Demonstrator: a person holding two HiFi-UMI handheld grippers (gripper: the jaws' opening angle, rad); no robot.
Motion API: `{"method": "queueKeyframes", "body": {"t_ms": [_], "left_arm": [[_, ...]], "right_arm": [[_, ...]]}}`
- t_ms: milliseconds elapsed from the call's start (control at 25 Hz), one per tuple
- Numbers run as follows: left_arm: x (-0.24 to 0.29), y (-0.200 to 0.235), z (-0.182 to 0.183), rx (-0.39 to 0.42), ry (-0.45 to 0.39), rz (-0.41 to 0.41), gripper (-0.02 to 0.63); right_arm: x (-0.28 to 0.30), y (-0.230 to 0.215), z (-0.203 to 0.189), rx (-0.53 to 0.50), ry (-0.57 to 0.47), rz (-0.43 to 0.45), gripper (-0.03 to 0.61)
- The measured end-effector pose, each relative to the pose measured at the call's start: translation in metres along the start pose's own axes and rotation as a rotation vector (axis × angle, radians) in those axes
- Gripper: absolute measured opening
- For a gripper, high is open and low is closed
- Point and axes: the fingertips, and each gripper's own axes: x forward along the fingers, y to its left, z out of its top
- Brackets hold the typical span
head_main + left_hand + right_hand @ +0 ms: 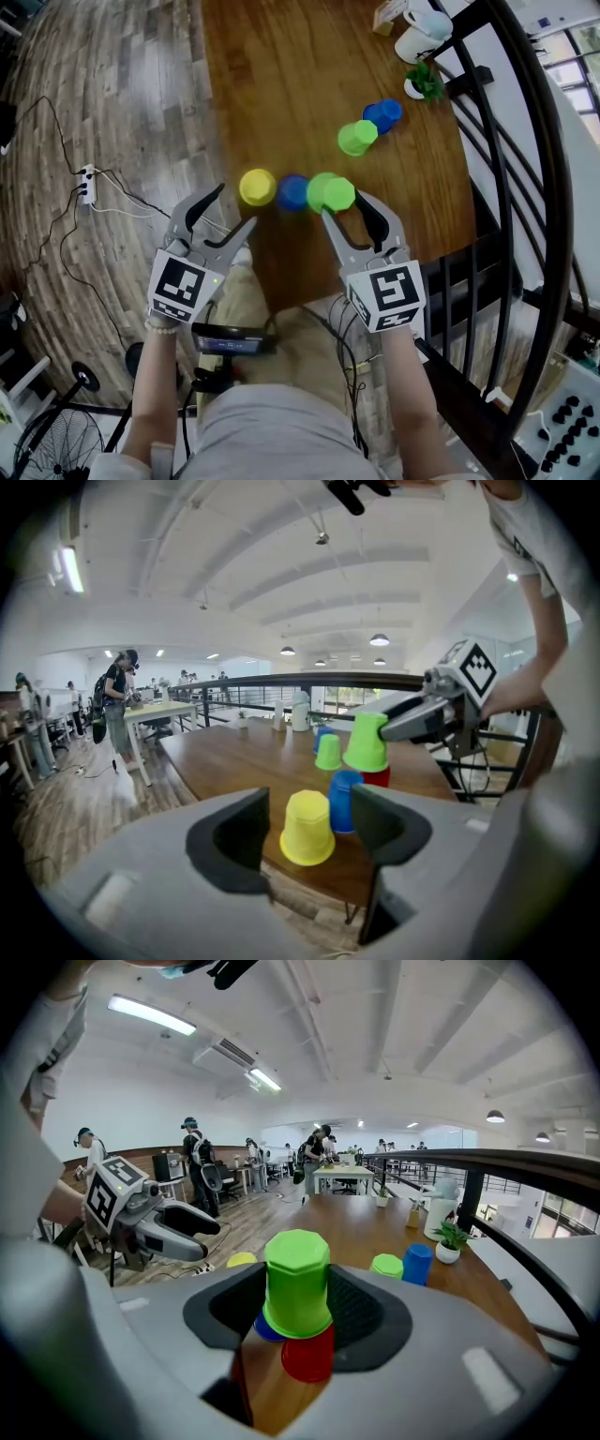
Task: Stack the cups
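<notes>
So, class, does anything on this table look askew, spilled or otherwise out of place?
Only the green cup held by the right gripper: it hangs off-centre over the red cup, which pokes out on one side. Nothing looks spilled or damaged.

on the table [281, 75], a row of cups [292, 192] lies nearest, a pair of cups [356, 138] behind it (toward the plant [427, 82]).

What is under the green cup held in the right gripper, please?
An upside-down red cup shows below the green cup; its top is covered, so whether they touch is unclear.
</notes>
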Motion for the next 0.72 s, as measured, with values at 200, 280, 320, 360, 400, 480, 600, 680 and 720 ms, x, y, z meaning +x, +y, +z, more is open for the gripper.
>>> {"method": "queueKeyframes", "body": {"t_ms": [200, 280, 320, 360, 400, 480, 600, 680, 720], "left_arm": [[0.002, 0.001, -0.001, -0.001, 0.004, -0.002, 0.264], [0.002, 0.002, -0.002, -0.003, 0.006, -0.001, 0.264], [0.003, 0.003, -0.002, -0.004, 0.006, -0.001, 0.264], [0.003, 0.003, -0.002, -0.004, 0.007, 0.0, 0.264], [0.003, 0.004, -0.003, -0.005, 0.007, 0.0, 0.264], [0.003, 0.004, -0.003, -0.007, 0.006, 0.003, 0.264], [0.002, 0.006, -0.002, -0.007, 0.004, 0.008, 0.264], [0.002, 0.008, -0.002, -0.008, 0.002, 0.013, 0.264], [0.002, 0.009, -0.001, -0.009, 0.001, 0.016, 0.264]], "right_arm": [[0.006, 0.004, -0.008, -0.017, 0.029, 0.017, 0.207], [0.008, 0.003, -0.009, -0.017, 0.03, 0.019, 0.207], [0.008, 0.003, -0.009, -0.018, 0.029, 0.019, 0.207], [0.008, 0.003, -0.008, -0.019, 0.026, 0.019, 0.208], [0.008, 0.003, -0.008, -0.021, 0.023, 0.018, 0.209], [0.004, 0.003, -0.006, -0.013, 0.015, 0.018, 0.209], [-0.008, 0.003, 0.001, 0.032, -0.018, 0.04, 0.21], [-0.018, -0.002, 0.009, 0.061, -0.05, 0.048, 0.209], [-0.022, -0.007, 0.013, 0.074, -0.063, 0.042, 0.21]]}}
